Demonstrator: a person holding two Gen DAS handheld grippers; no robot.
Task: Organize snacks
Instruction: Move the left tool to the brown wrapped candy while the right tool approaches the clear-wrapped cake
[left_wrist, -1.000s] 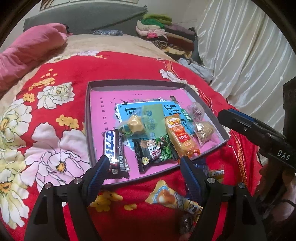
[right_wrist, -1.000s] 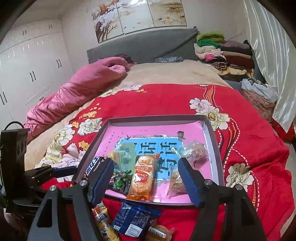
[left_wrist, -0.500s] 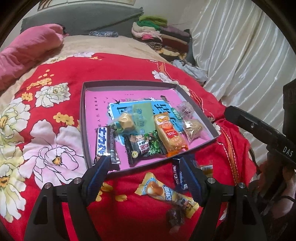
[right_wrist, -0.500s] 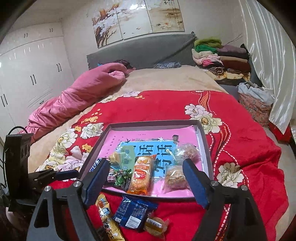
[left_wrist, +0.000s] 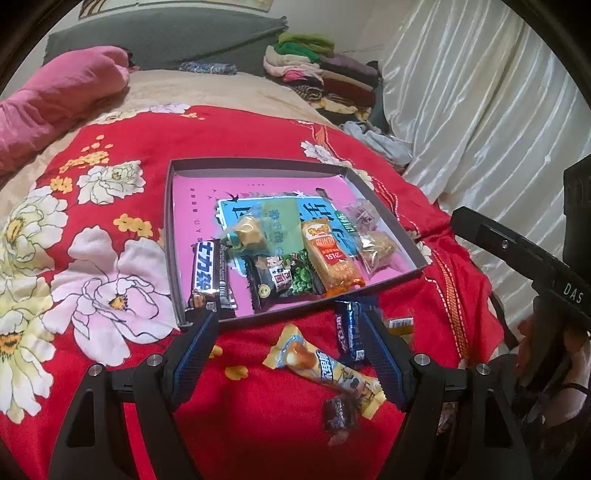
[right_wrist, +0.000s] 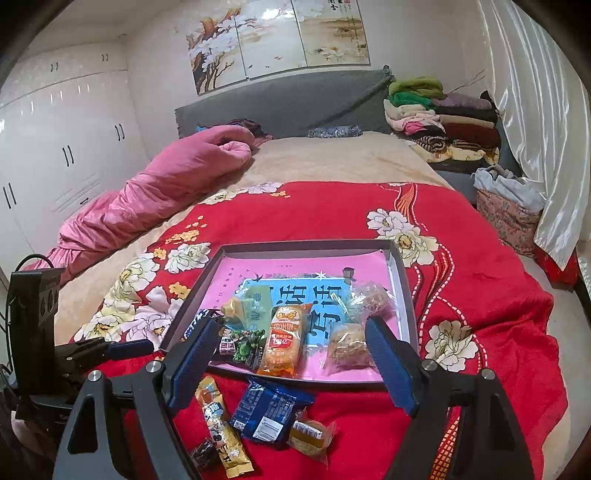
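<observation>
While both tools hang empty over the near edge of the bed, the step in hand looks like picking the next loose snack, w/ about half the job done.

Left wrist view: left gripper (left_wrist: 286, 334) has jaws spread wide, nothing between them. Beyond it sits the shallow grey cardboard tray w/ pink liner (left_wrist: 258, 164) on the red floral bedspread (left_wrist: 110, 206). In the tray, near side: black-and-blue chocolate bar (left_wrist: 208, 275) at left, dark pea snack packet (left_wrist: 280, 282), orange cake pack (left_wrist: 330, 254), clear crumbly-snack bags far right. Outside, just near the tray edge: long yellow wafer-stick wrapper (left_wrist: 328, 369), dark blue foil packet (left_wrist: 349, 330), small brown candy (left_wrist: 338, 413).

Right wrist view: right gripper (right_wrist: 291, 363) also released, empty. Same yellow wrapper (right_wrist: 219, 419), blue packet (right_wrist: 271, 408) and a small clear-wrapped yellow cake (right_wrist: 310, 437) lie loose on the near side.

Next move, I'd say: drop over one loose piece, pinch across its narrow width, lift over the rim. Wrappers look thin, slippery, crinkly, so grip mid-body.
</observation>
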